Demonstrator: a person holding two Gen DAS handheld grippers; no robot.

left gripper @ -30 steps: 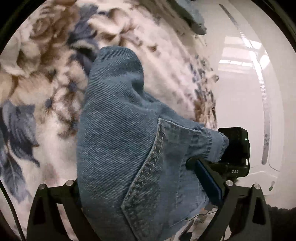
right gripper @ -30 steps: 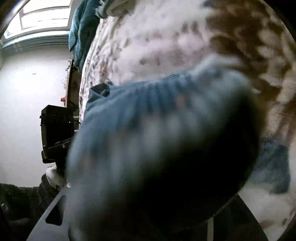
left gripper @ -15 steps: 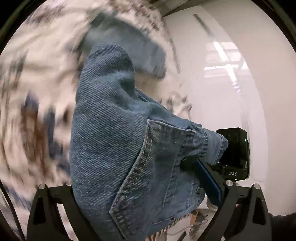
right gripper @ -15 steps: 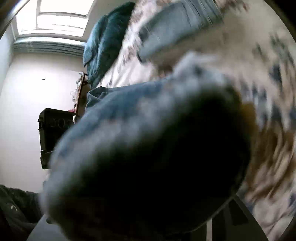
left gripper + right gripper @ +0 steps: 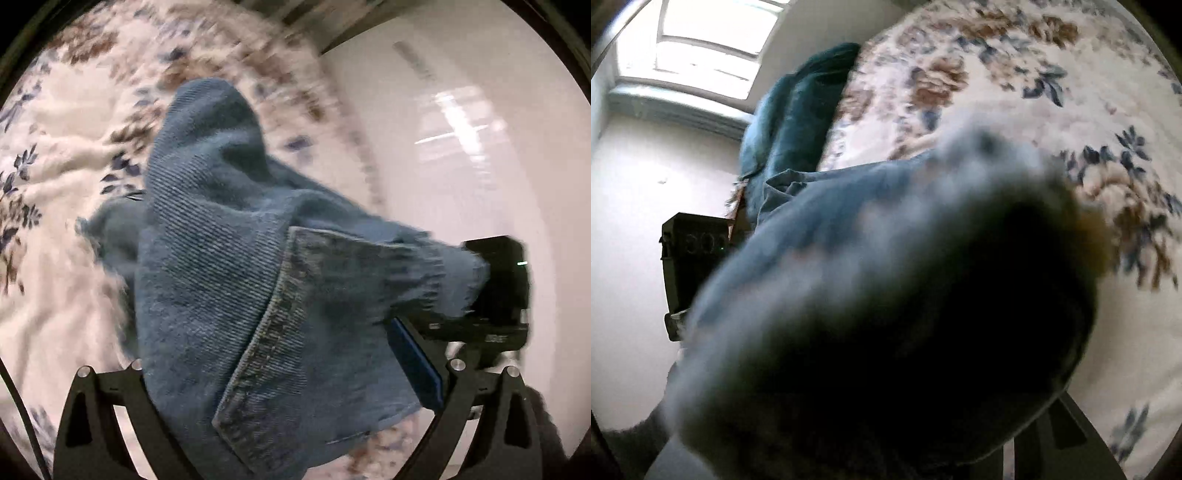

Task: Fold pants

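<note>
Blue denim pants [image 5: 221, 277] hang bunched between both grippers above a floral bedspread [image 5: 55, 277]. My left gripper [image 5: 273, 343] is shut on the cloth. A stitched seam runs over it, and only the blue pad of one finger [image 5: 413, 365] shows. The denim stretches right to the right gripper's camera block [image 5: 498, 291]. In the right wrist view the pants [image 5: 886, 295] sit blurred against the lens and hide my right gripper [image 5: 886, 406]. Its jaws are opening slightly with the denim still between them and still held up. The left gripper's camera block [image 5: 690, 266] shows at the left.
The bedspread [image 5: 1071, 110] fills the ground below. A teal blanket [image 5: 798, 110] lies heaped at the bed's far end under a bright window [image 5: 701, 44]. A glossy white wall [image 5: 461, 147] runs along the bed's side. A dark sleeve [image 5: 628, 443] shows at the bottom left.
Both grippers have swept quickly across the bed and upward with the pants in them. A separate grey-blue denim piece seen half a second ago has left view. The teal blanket looms larger.
</note>
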